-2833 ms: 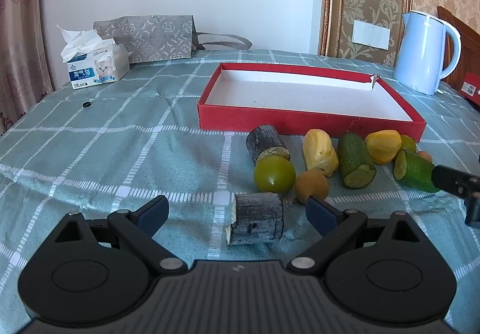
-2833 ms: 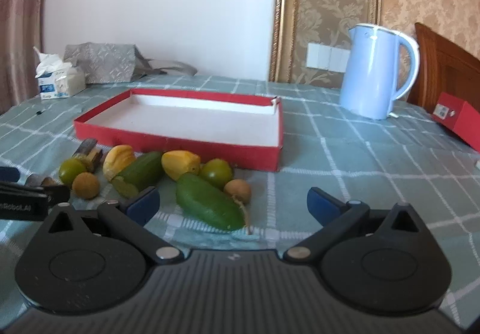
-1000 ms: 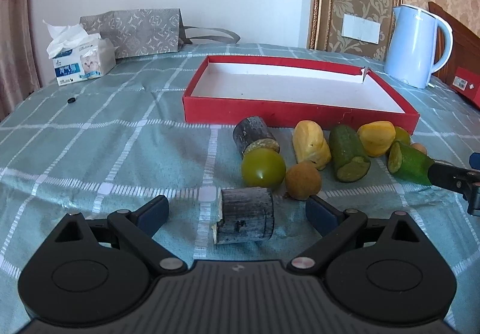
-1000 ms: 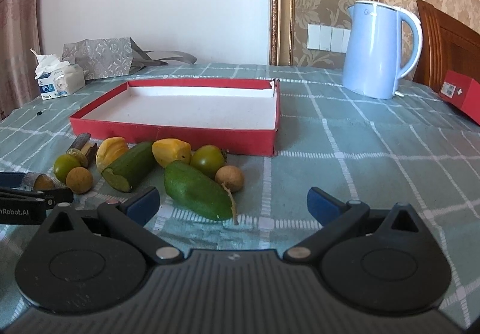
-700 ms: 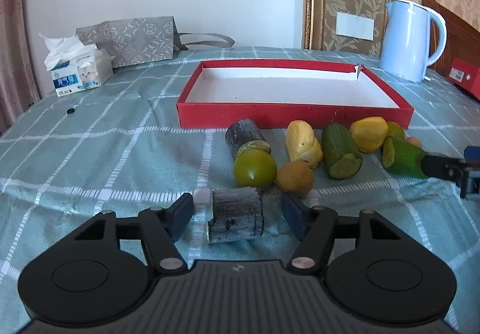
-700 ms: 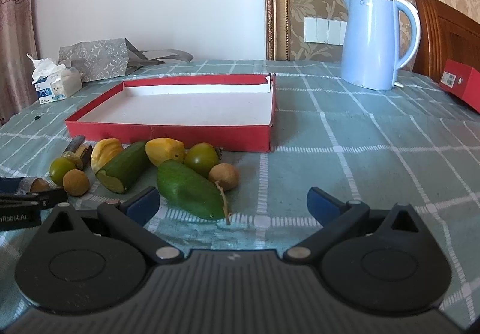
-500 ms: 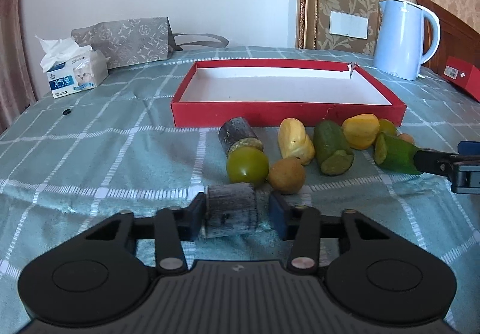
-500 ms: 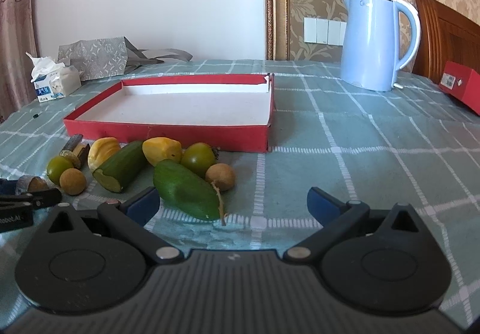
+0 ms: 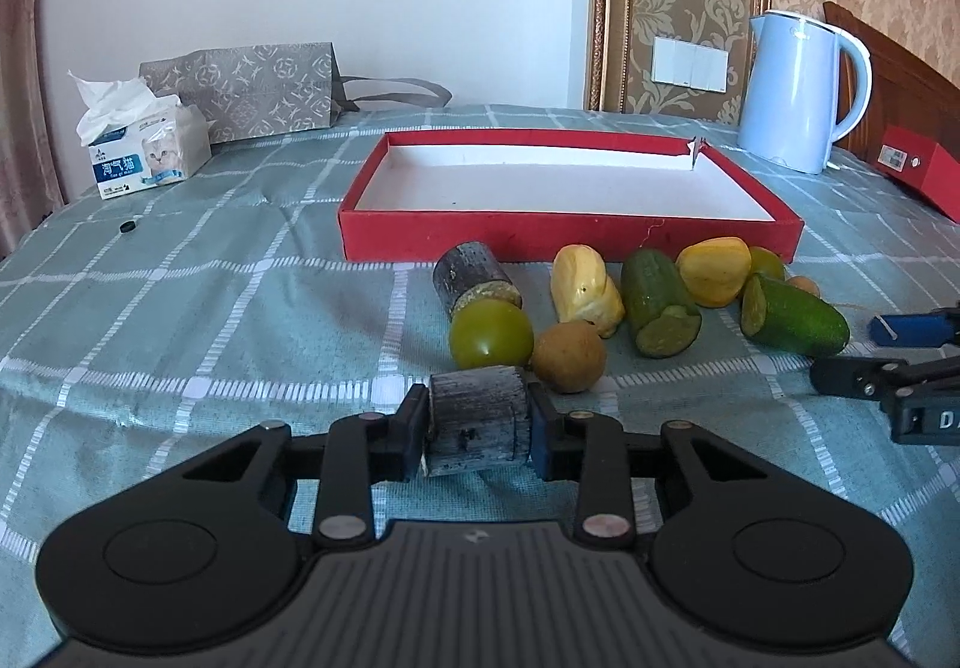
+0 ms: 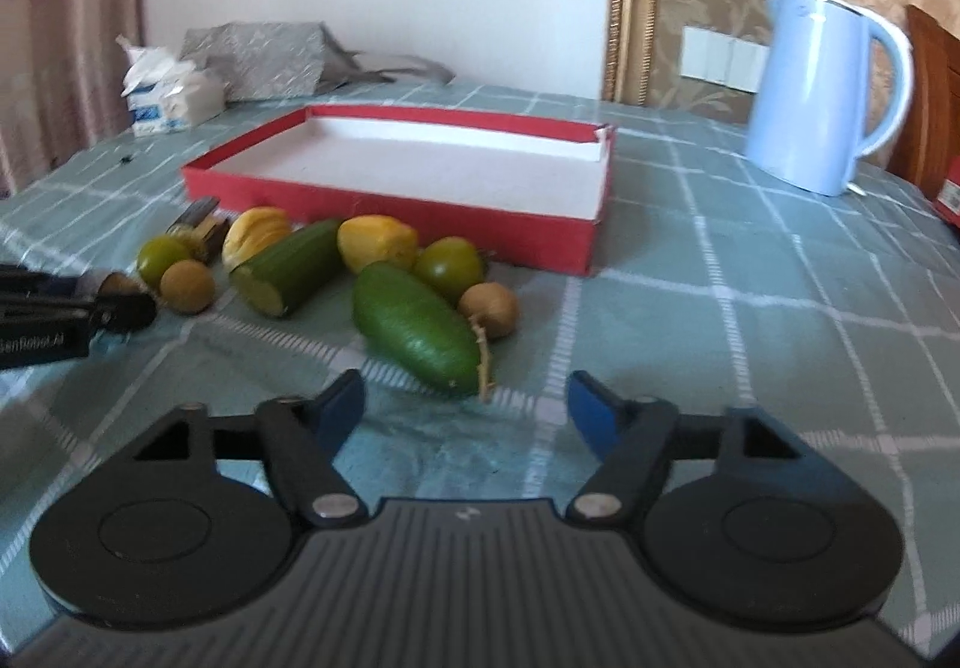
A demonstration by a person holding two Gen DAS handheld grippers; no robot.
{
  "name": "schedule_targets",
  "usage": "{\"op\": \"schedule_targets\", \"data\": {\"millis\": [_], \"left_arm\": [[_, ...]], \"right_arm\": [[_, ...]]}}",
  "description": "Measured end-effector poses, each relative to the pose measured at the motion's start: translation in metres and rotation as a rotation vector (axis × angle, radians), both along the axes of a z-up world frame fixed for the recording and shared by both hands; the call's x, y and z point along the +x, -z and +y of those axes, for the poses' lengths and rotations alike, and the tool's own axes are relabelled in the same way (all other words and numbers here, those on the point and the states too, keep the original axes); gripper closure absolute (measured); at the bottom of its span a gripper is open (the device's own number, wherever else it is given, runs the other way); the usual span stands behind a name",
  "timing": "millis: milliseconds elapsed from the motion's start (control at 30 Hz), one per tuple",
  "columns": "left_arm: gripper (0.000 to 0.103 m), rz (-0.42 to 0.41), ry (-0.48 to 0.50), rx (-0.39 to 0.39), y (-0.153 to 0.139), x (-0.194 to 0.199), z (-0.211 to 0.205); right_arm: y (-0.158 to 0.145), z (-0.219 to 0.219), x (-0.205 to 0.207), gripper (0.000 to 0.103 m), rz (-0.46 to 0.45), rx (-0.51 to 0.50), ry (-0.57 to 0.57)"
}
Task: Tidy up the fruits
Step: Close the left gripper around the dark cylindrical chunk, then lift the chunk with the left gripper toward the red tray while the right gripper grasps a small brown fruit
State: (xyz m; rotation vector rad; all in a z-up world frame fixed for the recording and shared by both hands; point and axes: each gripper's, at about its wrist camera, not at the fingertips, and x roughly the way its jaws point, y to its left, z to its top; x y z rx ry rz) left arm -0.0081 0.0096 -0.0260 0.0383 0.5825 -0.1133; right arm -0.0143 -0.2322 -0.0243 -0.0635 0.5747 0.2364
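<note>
My left gripper (image 9: 480,428) has its jaws closing, and both pads press the sides of a dark grey cane piece (image 9: 477,410) lying on the checked cloth. Just beyond it lie a green round fruit (image 9: 491,333), a brown round fruit (image 9: 568,356), a second cane piece (image 9: 474,278), two yellow pieces (image 9: 585,290), a cut cucumber (image 9: 657,302) and a long green fruit (image 10: 414,326). Behind them is the red tray (image 9: 540,233), white inside. My right gripper (image 10: 465,407) is closing its jaws around the near tip of the long green fruit, and the pads are not touching it.
A pale blue kettle (image 9: 792,86) stands at the back right, beside a red box (image 9: 924,170). A tissue box (image 9: 144,152) and a grey paper bag (image 9: 246,89) sit at the back left. A small black object (image 9: 126,226) lies on the cloth.
The left jaws went from wide open to gripping the near cane piece. The right jaws have narrowed around the tip of the long green fruit, and that view has tilted slightly.
</note>
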Motion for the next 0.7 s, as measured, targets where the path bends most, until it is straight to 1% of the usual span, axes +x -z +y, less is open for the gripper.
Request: {"op": "schedule_targets", "data": {"millis": [67, 167, 200, 300, 333, 367, 400, 433, 467, 500, 533, 633, 700], "left_arm": [[0.071, -0.004, 0.005, 0.012, 0.001, 0.000, -0.001], [0.071, -0.008, 0.002, 0.012, 0.001, -0.001, -0.001], [0.071, -0.009, 0.003, 0.010, 0.001, 0.000, -0.001], [0.071, -0.010, 0.006, 0.006, 0.002, 0.000, -0.001], [0.071, -0.009, 0.006, 0.005, 0.001, 0.000, 0.000], [0.071, -0.009, 0.006, 0.004, 0.001, 0.000, 0.000], [0.071, -0.010, 0.008, 0.005, 0.001, 0.000, 0.000], [0.071, -0.011, 0.009, 0.006, 0.001, 0.000, 0.000], [0.071, -0.012, 0.009, 0.006, 0.001, 0.000, 0.000], [0.071, -0.011, 0.009, 0.005, 0.002, 0.000, 0.000], [0.071, -0.010, 0.010, 0.006, 0.002, 0.000, 0.000], [0.071, -0.010, 0.011, 0.006, 0.002, -0.001, -0.001], [0.071, -0.011, 0.012, 0.007, 0.002, -0.001, -0.001]], "right_arm": [[0.000, 0.002, 0.004, 0.048, 0.018, -0.010, -0.036], [-0.004, -0.001, 0.006, 0.048, 0.021, -0.004, -0.052], [-0.005, -0.004, 0.008, 0.048, 0.026, 0.015, -0.056], [-0.009, -0.019, 0.011, 0.048, 0.052, 0.130, -0.059], [-0.008, -0.023, 0.013, 0.050, 0.057, 0.151, -0.050], [-0.007, -0.026, 0.015, 0.061, 0.066, 0.157, -0.038], [-0.006, -0.029, 0.017, 0.066, 0.082, 0.174, -0.041], [-0.005, -0.032, 0.019, 0.067, 0.097, 0.192, -0.042], [-0.004, -0.033, 0.019, 0.069, 0.094, 0.200, -0.042], [-0.004, -0.035, 0.018, 0.076, 0.087, 0.207, -0.041], [-0.004, -0.035, 0.017, 0.077, 0.082, 0.218, -0.049], [-0.005, -0.033, 0.015, 0.077, 0.076, 0.192, -0.057], [-0.005, -0.036, 0.016, 0.077, 0.076, 0.215, -0.046]]}}
